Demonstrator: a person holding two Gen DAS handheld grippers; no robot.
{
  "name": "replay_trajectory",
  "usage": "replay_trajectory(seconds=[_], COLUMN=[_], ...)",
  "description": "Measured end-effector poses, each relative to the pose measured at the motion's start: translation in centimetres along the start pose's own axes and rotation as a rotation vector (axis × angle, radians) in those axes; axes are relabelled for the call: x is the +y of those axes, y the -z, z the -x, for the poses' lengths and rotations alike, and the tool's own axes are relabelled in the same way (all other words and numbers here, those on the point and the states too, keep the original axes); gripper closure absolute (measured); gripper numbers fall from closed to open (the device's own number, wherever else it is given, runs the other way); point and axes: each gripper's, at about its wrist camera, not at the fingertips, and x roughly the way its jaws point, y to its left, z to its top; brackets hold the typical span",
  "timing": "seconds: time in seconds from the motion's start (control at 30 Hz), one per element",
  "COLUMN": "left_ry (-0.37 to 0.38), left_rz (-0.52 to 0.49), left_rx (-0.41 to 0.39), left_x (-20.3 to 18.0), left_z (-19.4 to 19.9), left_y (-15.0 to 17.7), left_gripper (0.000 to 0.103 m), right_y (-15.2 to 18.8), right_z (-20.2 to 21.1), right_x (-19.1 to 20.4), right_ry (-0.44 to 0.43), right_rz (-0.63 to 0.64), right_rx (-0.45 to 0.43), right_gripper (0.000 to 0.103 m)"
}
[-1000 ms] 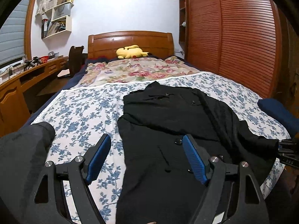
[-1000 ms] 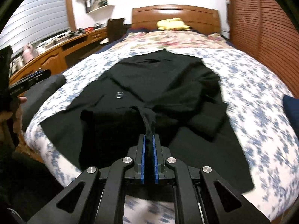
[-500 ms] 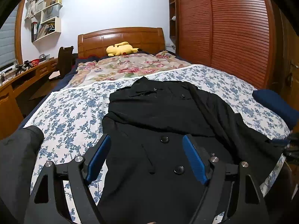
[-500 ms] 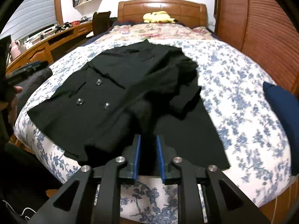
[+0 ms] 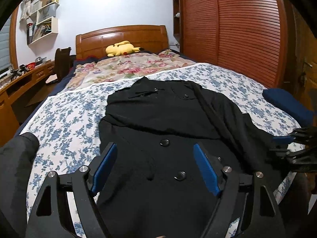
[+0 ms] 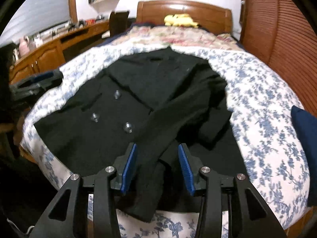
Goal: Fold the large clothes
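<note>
Coat (image 5: 170,130), black and buttoned, spread front-up across blue-flowered bedspread (image 5: 65,119), collar toward headboard (image 5: 120,37), hem toward near edge of bed. Right sleeve (image 6: 158,144) drawn diagonally over the front and ending at the near edge, apparently laid inward as a first fold. Buttons (image 6: 126,127) exposed on the front panel, lying flat. Right gripper (image 6: 157,168) poised low over the sleeve end, blue pads parted to a moderate gap and opening at this moment; sleeve cloth lying between the jaws but not pressed by either pad, so judged released rather than held. Left gripper (image 5: 154,168) hovering over the lower front of the coat, fingers wide apart, nothing between them, no contact with cloth evident; likely positioned ready for the opposite side. Fold judged at an early stage: one sleeve in, body still at full length. Right wrist view blurred, finer creases not determinable. Further out: flowered quilt (image 5: 126,69) folded back toward the headboard, yellow plush toy (image 5: 120,48) resting against it, dark blue cushion (image 5: 287,103) at the bedside edge, well apart from the coat. Slatted wardrobe doors (image 5: 237,29) along one side, desk (image 6: 49,49) and wall shelves (image 5: 42,27) along the other.
</note>
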Motion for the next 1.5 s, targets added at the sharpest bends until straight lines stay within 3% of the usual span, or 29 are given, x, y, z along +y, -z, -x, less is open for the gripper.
replay_trajectory(seconds=[0.03, 0.1, 0.13, 0.2, 0.33, 0.43, 0.63, 0.7, 0.8, 1.0, 1.3, 1.5], left_ry=[0.006, 0.024, 0.034, 0.054, 0.106, 0.134, 0.188, 0.213, 0.25, 0.276, 0.272, 0.253], left_rz=[-0.003, -0.016, -0.026, -0.048, -0.069, -0.087, -0.087, -0.077, -0.065, -0.071, -0.085, -0.096], left_rx=[0.002, 0.01, 0.015, 0.025, 0.047, 0.062, 0.087, 0.093, 0.11, 0.13, 0.161, 0.203], left_x=[-0.2, -1.1, -1.7, -2.9, -5.1, -6.8, -9.4, -10.2, -11.3, -13.3, -14.7, -15.6], left_z=[-0.1, -0.2, -0.3, -0.6, -1.0, -1.4, -2.4, -2.8, -3.5, -4.8, -5.8, -6.8], left_y=[0.0, 0.2, 0.3, 0.4, 0.7, 1.0, 1.1, 1.0, 1.1, 1.0, 1.2, 1.4], left_gripper=[0.023, 0.023, 0.023, 0.023, 0.023, 0.023, 0.023, 0.023, 0.023, 0.023, 0.058, 0.068], right_y=[0.2, 0.7, 1.1, 1.8, 3.0, 3.2, 3.2, 2.9, 2.4, 0.0, 1.3, 1.7], right_z=[-0.4, -0.7, -0.7, -0.5, 0.4, 1.5, 2.5, 2.5, 2.2, -0.7, -2.3, -1.1], right_x=[-0.2, -0.8, -1.2, -2.1, -4.0, -4.8, -6.0, -6.7, -7.5, -9.3, -10.4, -10.8], right_ry=[-0.002, -0.02, -0.01, 0.035, 0.091, 0.083, 0.095, 0.108, 0.096, 0.09, 0.054, 0.065], right_rz=[0.0, 0.0, 0.003, 0.0, -0.048, -0.083, -0.107, -0.122, -0.152, -0.107, -0.113, -0.114], right_rx=[0.015, 0.041, 0.053, 0.071, 0.09, 0.049, -0.004, -0.023, -0.058, -0.116, -0.153, -0.184], right_gripper=[0.058, 0.086, 0.095, 0.095, 0.095, 0.095, 0.084, 0.072, 0.063, 0.062, 0.062, 0.062])
